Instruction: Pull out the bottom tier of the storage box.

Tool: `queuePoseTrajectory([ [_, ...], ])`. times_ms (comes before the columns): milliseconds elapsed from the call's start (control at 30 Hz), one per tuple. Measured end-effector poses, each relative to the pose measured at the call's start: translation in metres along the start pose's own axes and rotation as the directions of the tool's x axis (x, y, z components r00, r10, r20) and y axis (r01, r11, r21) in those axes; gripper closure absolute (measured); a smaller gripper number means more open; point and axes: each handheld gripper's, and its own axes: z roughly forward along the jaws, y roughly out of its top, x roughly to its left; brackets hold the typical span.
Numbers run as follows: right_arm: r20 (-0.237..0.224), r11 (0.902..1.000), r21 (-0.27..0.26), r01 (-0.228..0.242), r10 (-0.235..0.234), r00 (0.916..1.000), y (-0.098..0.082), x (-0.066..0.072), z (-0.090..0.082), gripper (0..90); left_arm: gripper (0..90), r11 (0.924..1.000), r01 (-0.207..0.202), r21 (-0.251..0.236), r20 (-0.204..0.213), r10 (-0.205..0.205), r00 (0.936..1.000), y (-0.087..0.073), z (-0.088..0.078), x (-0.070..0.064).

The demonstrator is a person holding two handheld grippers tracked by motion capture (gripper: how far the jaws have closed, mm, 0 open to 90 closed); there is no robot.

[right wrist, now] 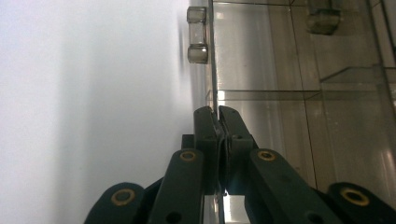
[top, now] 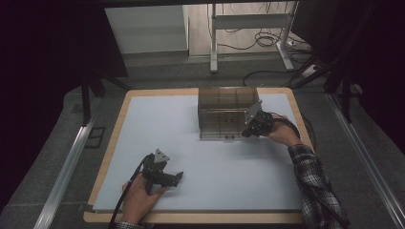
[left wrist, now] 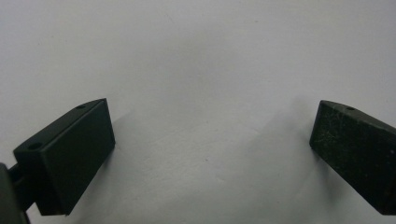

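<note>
A smoky clear plastic box (top: 224,112) with inner dividers stands at the back middle of the white mat (top: 200,157). My right gripper (top: 245,134) is at the box's front right corner. In the right gripper view the right gripper (right wrist: 217,115) is shut on the thin edge of the box's clear front panel (right wrist: 212,60), which carries a small clear knob (right wrist: 197,35). Dividers (right wrist: 299,93) show behind the panel. My left gripper (top: 178,177) rests low over the mat at the front left, and in its own view this gripper (left wrist: 212,140) is open with nothing but bare mat between its jaws.
The mat lies on a wooden tabletop (top: 109,157) with its edge close on all sides. Beyond the table are a white desk frame (top: 213,45) and loose cables (top: 267,40) on the floor. A metal rail (top: 67,167) runs along the left.
</note>
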Motion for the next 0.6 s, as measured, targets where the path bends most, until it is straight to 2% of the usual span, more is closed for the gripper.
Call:
queuePoseTrajectory([
  [200, 0.006, 0.9997, 0.013, 0.019, -0.019, 0.9998, 0.003, 0.010, -0.003, 86.6, 0.0, 1.0000, 0.000, 0.000, 0.000, 0.000, 1.0000, 0.000, 0.000, 0.000],
  [233, -0.007, 0.9998, 0.005, 0.020, -0.020, 0.9998, 0.003, 0.011, -0.003, 86.6, 0.0, 1.0000, 0.000, 0.000, 0.000, 0.000, 1.0000, 0.000, 0.000, 0.000],
  [267, 0.003, 0.9996, 0.015, 0.024, -0.024, 0.9997, 0.003, 0.013, -0.004, 86.6, 0.0, 1.0000, 0.000, 0.000, 0.000, 0.000, 1.0000, 0.000, 0.000, 0.000],
  [533, -0.001, 0.9994, 0.004, 0.033, -0.033, 0.9994, 0.001, 0.027, -0.006, 86.6, 0.0, 1.0000, 0.000, 0.000, 0.000, 0.000, 1.0000, 0.000, 0.000, 0.000],
  [567, -0.013, 0.9995, -0.009, 0.029, -0.029, 0.9995, 0.000, 0.029, -0.006, 86.6, 0.0, 1.0000, 0.000, 0.000, 0.000, 0.000, 1.0000, 0.000, 0.000, 0.000],
  [600, 0.000, 0.9994, -0.003, 0.034, -0.034, 0.9994, 0.000, 0.031, -0.007, 86.6, 0.0, 1.0000, 0.000, 0.000, 0.000, 0.000, 1.0000, 0.000, 0.000, 0.000],
])
